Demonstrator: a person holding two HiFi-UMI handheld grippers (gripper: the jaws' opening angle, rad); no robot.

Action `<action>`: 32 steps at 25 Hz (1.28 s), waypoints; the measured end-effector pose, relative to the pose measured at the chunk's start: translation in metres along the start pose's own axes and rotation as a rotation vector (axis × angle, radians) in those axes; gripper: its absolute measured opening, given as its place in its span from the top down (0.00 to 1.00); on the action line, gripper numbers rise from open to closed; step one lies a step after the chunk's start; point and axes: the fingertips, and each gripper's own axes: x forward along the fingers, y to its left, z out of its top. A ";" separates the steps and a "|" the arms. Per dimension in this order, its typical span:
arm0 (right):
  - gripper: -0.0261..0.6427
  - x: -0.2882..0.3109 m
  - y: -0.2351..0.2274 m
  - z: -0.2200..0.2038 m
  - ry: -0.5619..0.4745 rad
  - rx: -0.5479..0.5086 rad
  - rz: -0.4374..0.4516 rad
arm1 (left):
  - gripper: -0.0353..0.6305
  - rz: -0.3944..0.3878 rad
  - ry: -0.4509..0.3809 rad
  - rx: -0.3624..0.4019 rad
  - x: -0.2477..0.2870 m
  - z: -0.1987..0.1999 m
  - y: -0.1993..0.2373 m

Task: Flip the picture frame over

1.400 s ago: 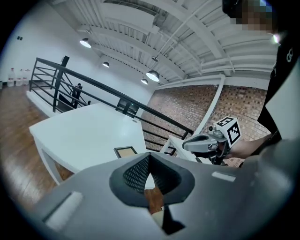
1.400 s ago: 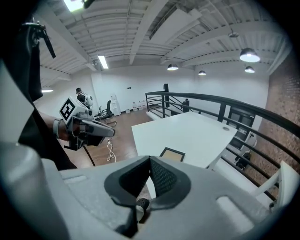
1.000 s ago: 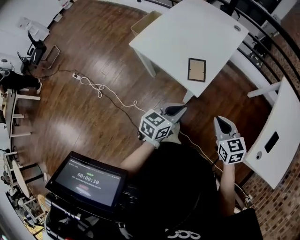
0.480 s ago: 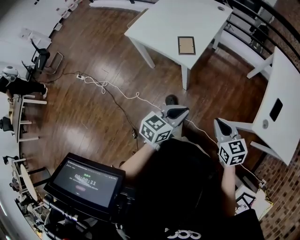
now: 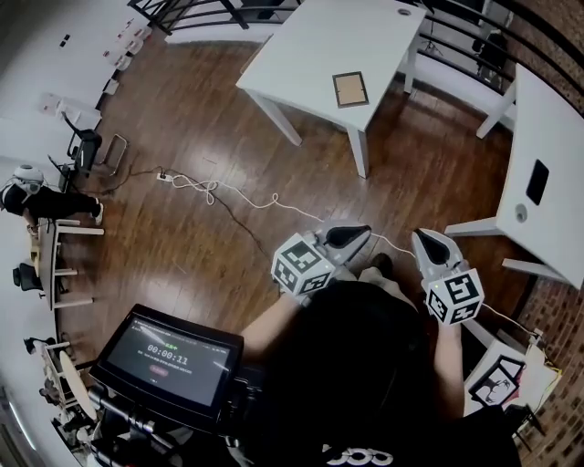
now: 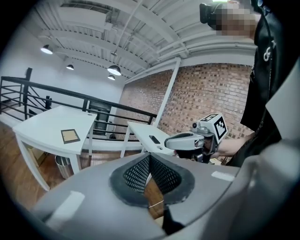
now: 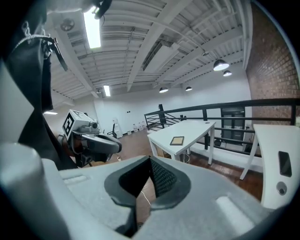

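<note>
A small dark picture frame [image 5: 350, 89] with a tan face lies flat near the front corner of a white table [image 5: 301, 50], far ahead of me. The same frame [image 6: 70, 136] shows at the left of the left gripper view, and the frame [image 7: 177, 140] sits mid-picture in the right gripper view. My left gripper [image 5: 362, 233] is shut and empty, held in front of my body. My right gripper [image 5: 422, 237] is shut and empty beside it. Both are well short of the table.
A second white table [image 5: 547, 119] with a black object [image 5: 537, 182] stands at the right. A white cable [image 5: 219, 193] trails over the wooden floor. A black railing [image 5: 201, 11] runs behind the tables. A monitor [image 5: 169, 356] sits at the lower left.
The view has shifted: the table with the frame now sits higher and more to the left in the head view. Both grippers stay shut and side by side.
</note>
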 end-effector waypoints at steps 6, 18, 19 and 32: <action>0.97 0.002 0.040 0.002 0.002 -0.022 0.035 | 0.93 -0.036 -0.043 0.026 -0.020 0.002 -0.019; 0.97 0.025 0.142 0.021 0.026 -0.137 0.135 | 0.93 -0.019 -0.129 0.029 -0.081 -0.008 -0.019; 0.97 0.025 0.144 0.021 0.029 -0.141 0.136 | 0.93 -0.020 -0.134 0.029 -0.082 -0.007 -0.019; 0.97 0.019 0.147 0.021 0.034 -0.156 0.124 | 0.93 -0.056 -0.139 0.050 -0.080 -0.002 -0.029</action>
